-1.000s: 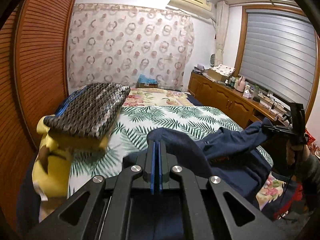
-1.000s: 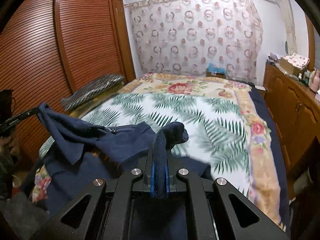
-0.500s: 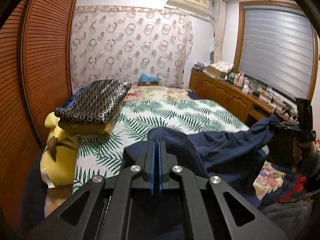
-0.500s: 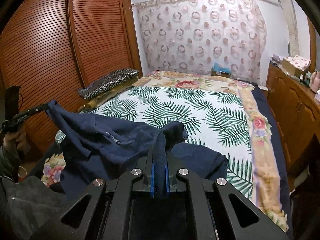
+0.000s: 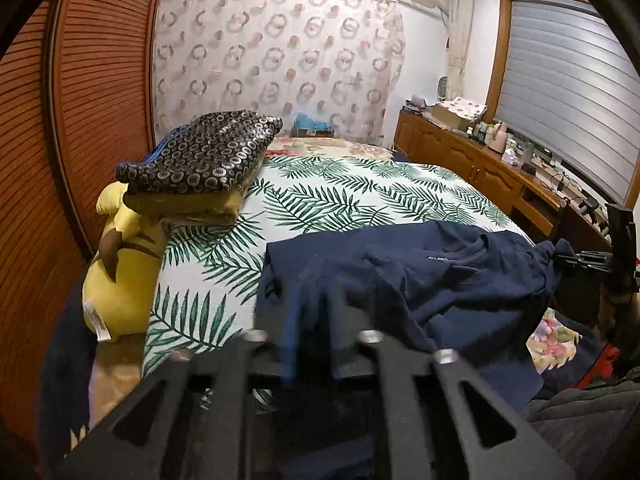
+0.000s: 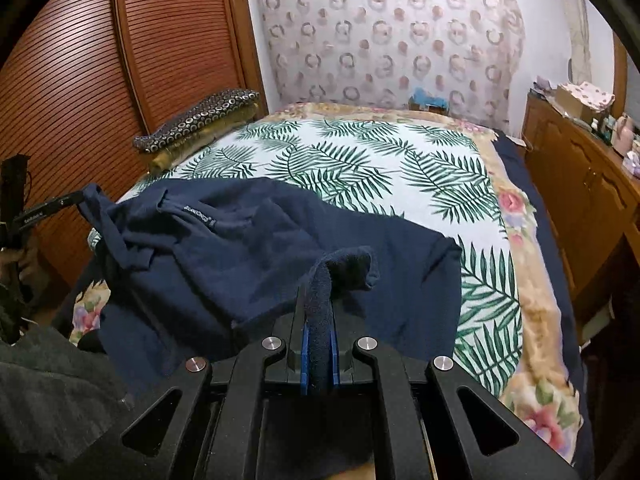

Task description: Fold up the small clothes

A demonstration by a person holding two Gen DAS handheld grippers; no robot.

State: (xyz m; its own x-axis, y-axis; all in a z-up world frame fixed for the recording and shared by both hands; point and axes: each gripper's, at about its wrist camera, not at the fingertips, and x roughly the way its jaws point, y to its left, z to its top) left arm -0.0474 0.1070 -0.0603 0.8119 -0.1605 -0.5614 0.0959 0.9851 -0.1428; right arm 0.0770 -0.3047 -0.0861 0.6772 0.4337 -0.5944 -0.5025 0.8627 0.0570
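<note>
A navy blue garment (image 5: 420,280) lies spread over the near end of the palm-leaf bedspread (image 5: 340,196). It also shows in the right wrist view (image 6: 248,248). My left gripper (image 5: 308,320) is blurred and holds one corner of the garment; in the right wrist view it (image 6: 78,199) is shut on that corner at the far left. My right gripper (image 6: 318,312) is shut on a fold of the garment. In the left wrist view it (image 5: 560,256) grips the garment's right corner.
A black patterned cushion (image 5: 200,156) lies on a yellow plush toy (image 5: 120,272) at the bed's left side, by the wooden wardrobe (image 5: 80,120). A wooden sideboard (image 5: 480,168) with clutter runs along the right. A grey cloth (image 6: 52,400) lies at the near left.
Both grippers have lowered the garment from hanging in the air onto the bed, where it now lies more spread out. The left wrist view has become blurred by motion.
</note>
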